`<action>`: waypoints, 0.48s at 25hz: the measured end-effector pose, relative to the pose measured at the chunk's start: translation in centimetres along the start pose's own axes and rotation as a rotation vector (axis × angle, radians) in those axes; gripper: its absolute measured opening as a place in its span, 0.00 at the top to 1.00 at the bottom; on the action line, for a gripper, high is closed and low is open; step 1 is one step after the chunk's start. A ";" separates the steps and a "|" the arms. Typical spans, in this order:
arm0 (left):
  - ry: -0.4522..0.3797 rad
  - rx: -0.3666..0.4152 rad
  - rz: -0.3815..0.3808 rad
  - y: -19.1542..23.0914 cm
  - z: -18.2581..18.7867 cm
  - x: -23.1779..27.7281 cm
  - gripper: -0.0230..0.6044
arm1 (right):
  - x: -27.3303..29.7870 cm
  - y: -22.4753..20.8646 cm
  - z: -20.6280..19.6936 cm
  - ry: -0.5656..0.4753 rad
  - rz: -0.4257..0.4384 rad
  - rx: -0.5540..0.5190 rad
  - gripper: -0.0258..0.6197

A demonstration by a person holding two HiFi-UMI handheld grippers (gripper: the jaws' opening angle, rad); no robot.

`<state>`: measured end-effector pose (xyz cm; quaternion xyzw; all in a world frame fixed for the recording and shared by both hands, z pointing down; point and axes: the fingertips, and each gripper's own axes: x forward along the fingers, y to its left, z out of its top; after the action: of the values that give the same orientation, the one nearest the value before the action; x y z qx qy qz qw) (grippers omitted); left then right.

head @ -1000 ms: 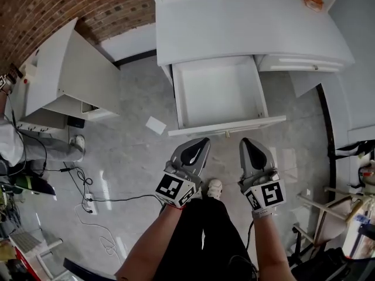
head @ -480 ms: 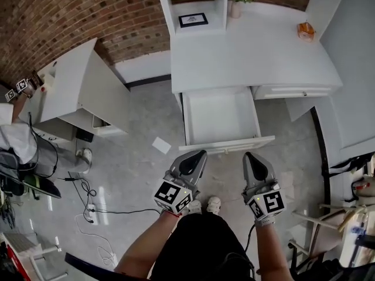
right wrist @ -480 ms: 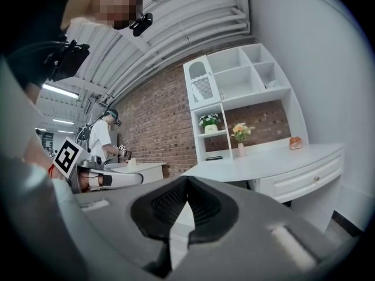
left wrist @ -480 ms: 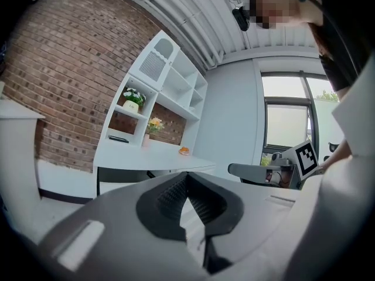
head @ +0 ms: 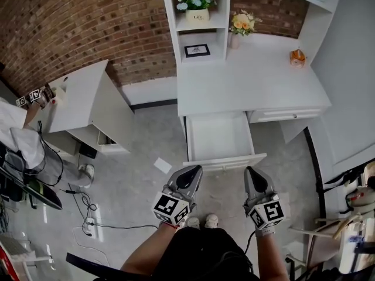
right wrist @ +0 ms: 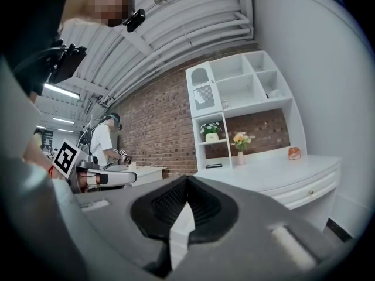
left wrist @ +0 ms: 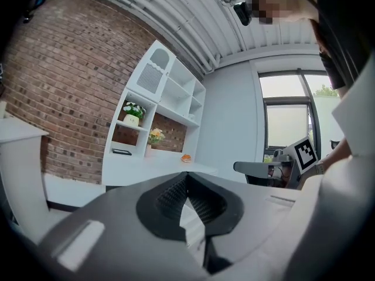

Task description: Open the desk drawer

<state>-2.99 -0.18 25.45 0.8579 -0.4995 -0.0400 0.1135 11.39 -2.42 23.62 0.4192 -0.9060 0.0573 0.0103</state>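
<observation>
Head view: the desk drawer (head: 220, 136) stands pulled well out from under the left half of the white desk (head: 246, 81). Its inside is bare and its front panel faces the person. I see a second drawer (head: 285, 115) to its right, flush with the desk.

Left gripper (head: 190, 171): held out in front of the body on a bare left forearm (head: 145, 252) that comes up from the bottom edge and angles slightly inward. Its marker cube (head: 170, 206) sits at the wrist end. In the left gripper view the jaws meet at the tips with nothing between them.

Right gripper (head: 254, 172): carried beside the left one and apart from it, at the same height in the frame, on a right forearm (head: 270, 255) that runs almost straight up. Its jaws are pressed together and empty. The right gripper view looks level across the desk top toward the brick wall (right wrist: 158, 127).

In the head view both sets of tips lie just below the drawer's front panel, and I read no contact with it.
</observation>
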 end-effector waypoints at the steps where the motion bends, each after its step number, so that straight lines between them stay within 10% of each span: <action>1: -0.004 0.008 0.004 -0.1 0.5 -0.3 0.96 | -0.2 0.1 0.6 -0.004 -0.001 -0.002 0.96; 12: -0.087 0.032 0.083 1.1 6.1 -3.3 0.96 | -1.5 1.4 5.9 -0.059 -0.011 -0.030 0.96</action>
<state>-6.69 1.19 19.60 0.8357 -0.5396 -0.0644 0.0793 11.42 -1.05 17.58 0.4253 -0.9045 0.0310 -0.0098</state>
